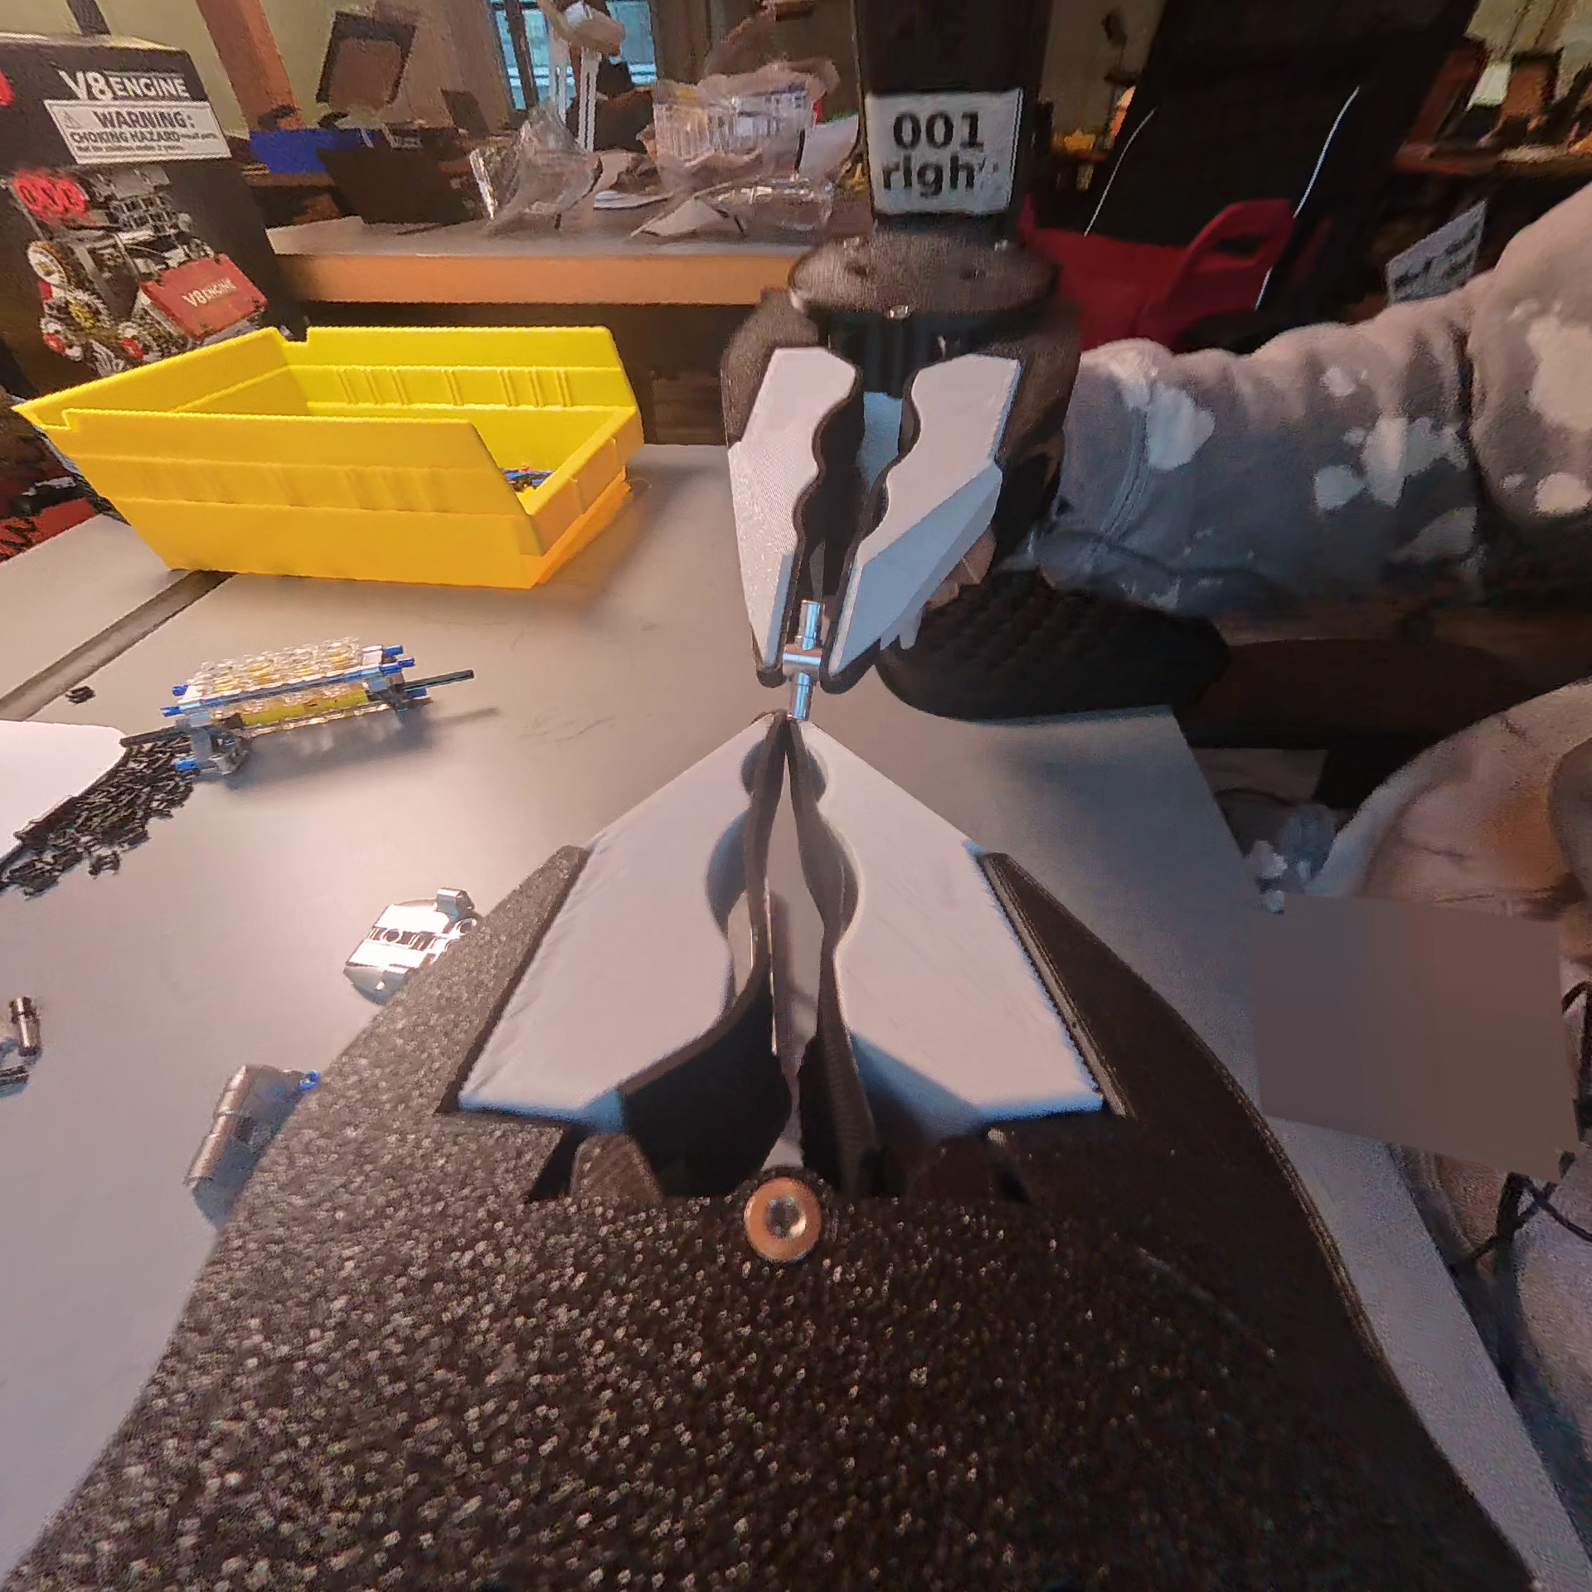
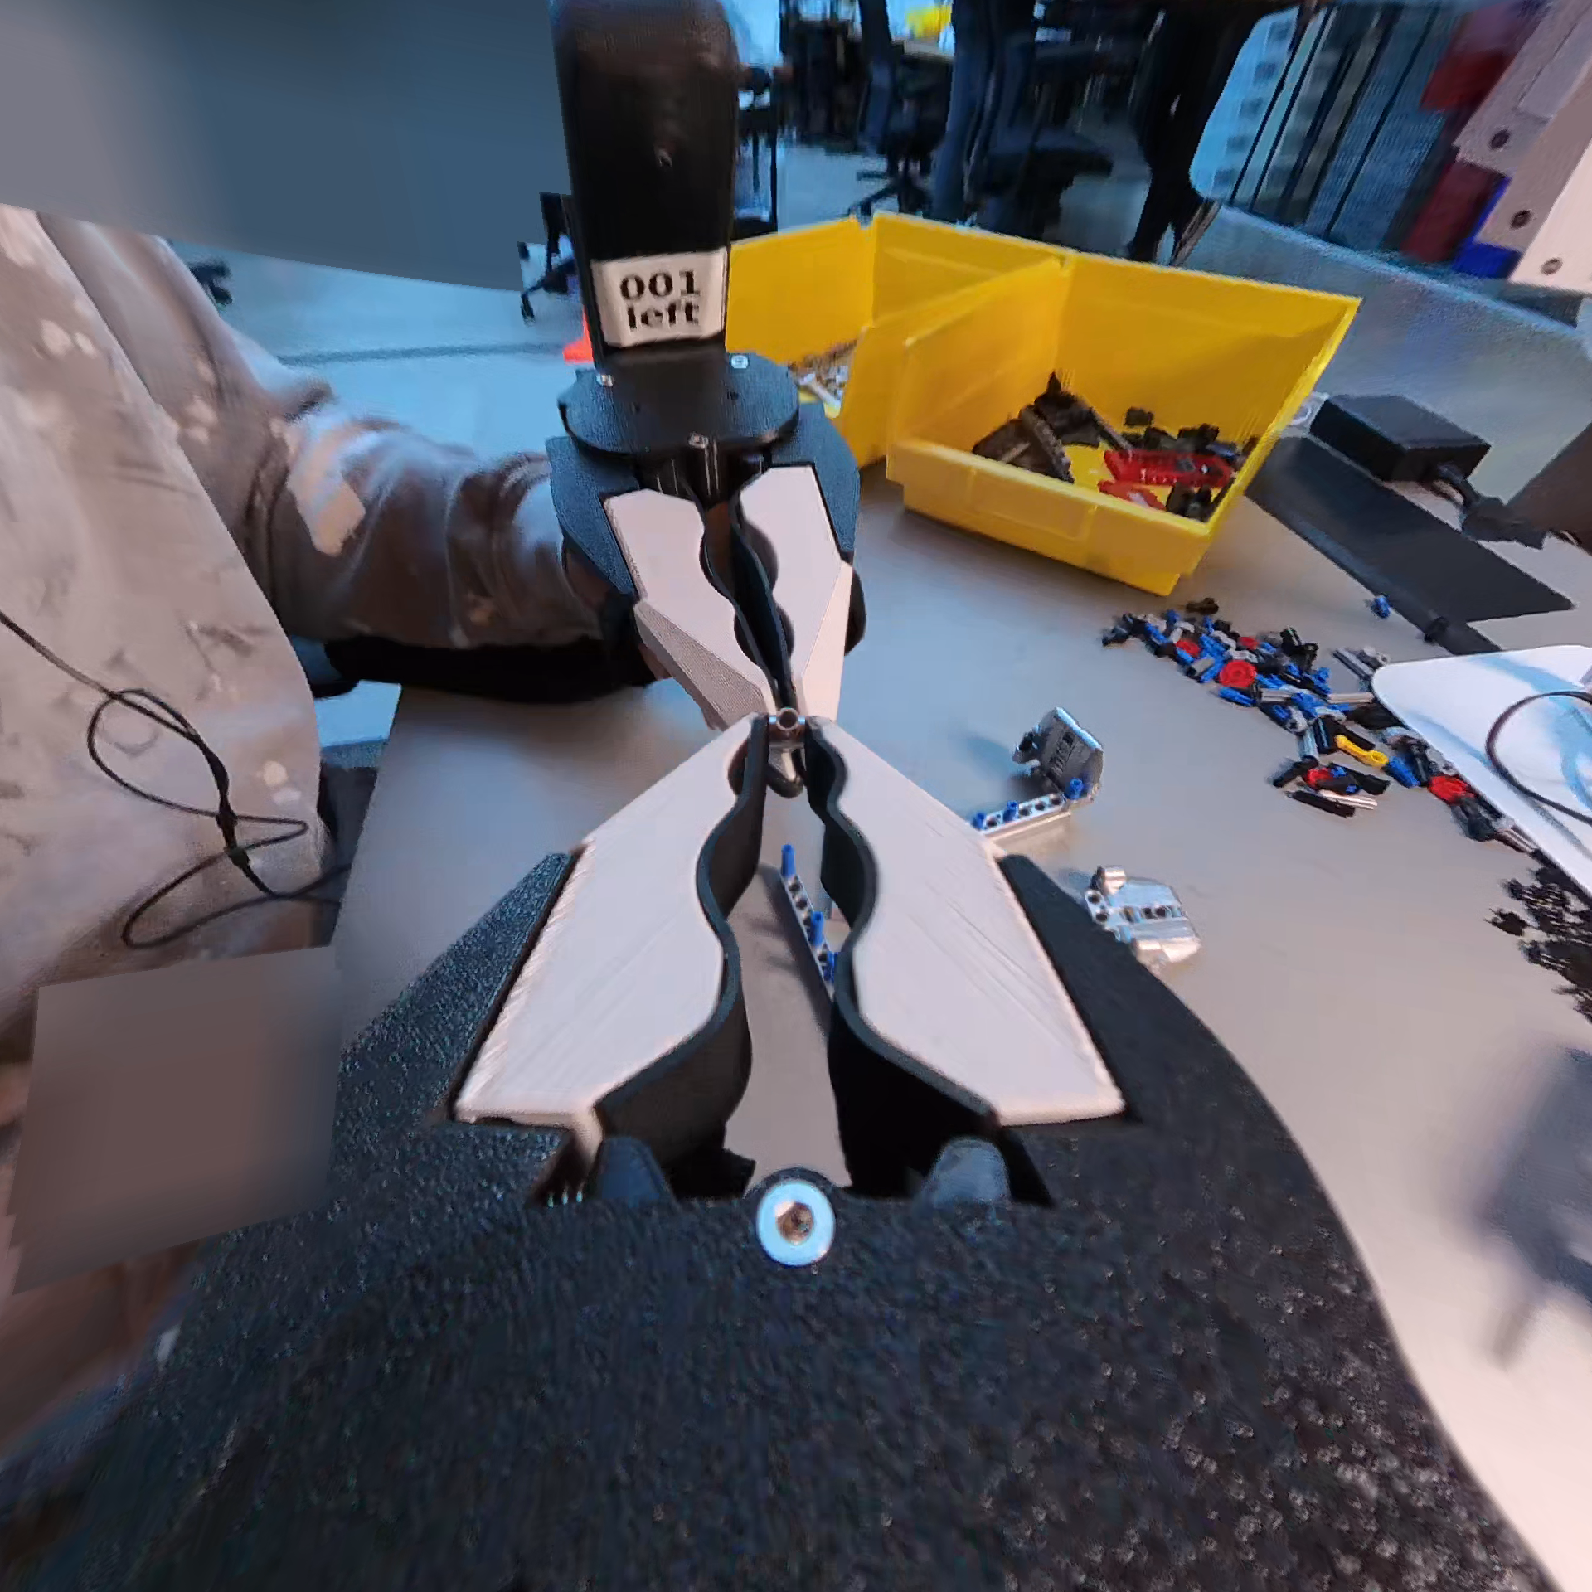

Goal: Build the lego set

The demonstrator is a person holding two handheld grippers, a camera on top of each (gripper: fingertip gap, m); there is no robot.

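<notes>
Silver connector piece point(image 1: 803, 659), small, rigid and likely light, sits mid-frame above the tabletop point(image 1: 534, 775), pinched at its cross-bar by our right tongs point(image 1: 797, 668). Our left tongs point(image 1: 788, 719), nearly closed, meet its lower stub; whether they grip it we cannot tell. A yellow bin point(image 1: 345, 465) stands upper left.

2 grippers point(image 1: 788, 719) point(image 1: 799, 668), 1 small silver part point(image 1: 805, 659) between them. 2 yellow bins point(image 2: 991, 345) point(image 2: 1120, 534), nested-looking from the left view. 2 chrome blocks point(image 2: 1058, 748) point(image 2: 1141, 913), 1 clear-and-blue assembly point(image 1: 293, 698), loose small parts too many to count.
</notes>
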